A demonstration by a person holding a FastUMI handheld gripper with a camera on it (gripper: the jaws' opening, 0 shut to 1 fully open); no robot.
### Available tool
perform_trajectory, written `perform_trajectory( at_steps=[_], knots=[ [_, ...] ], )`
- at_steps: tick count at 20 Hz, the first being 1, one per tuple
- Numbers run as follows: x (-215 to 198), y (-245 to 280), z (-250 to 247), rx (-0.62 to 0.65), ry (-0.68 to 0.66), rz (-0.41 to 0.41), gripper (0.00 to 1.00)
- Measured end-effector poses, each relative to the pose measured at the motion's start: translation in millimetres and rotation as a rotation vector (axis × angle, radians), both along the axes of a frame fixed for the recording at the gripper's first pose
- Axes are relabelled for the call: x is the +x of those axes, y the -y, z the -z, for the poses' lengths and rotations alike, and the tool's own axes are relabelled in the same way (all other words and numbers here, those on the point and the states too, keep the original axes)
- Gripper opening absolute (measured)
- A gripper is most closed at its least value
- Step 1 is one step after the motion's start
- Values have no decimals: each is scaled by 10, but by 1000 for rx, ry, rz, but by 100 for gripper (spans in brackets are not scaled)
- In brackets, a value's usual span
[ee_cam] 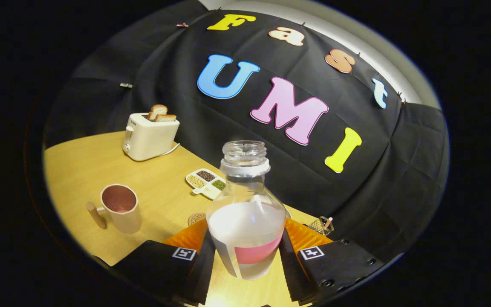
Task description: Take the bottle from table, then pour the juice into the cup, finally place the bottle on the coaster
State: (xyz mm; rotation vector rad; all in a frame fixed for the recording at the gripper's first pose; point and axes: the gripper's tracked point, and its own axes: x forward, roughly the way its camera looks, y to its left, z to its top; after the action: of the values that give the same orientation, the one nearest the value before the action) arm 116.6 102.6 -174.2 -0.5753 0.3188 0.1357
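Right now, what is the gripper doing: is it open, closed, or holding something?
Gripper: closed on the bottle, one finger pressed on each side of it; the bottle has no cap on.

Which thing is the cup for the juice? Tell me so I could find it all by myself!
Start at the white toaster with bread in it, at the back of the wooden table. Come toward the gripper, shut on the bottle, and the cup stands alone beside it. It is beige with a stick-like side handle, unlike the flat divided dish of seeds.
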Motion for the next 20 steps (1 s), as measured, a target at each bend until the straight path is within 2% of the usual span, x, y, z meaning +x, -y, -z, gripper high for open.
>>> perform_trajectory(
  at_steps=[4,9,20],
  knots=[
    [45,-86,54,-106,-7,-2,72],
    [5,-198,282,-255,-44,-45,73],
    [-68,-416,571,-584,-12,-223,72]
  ],
)
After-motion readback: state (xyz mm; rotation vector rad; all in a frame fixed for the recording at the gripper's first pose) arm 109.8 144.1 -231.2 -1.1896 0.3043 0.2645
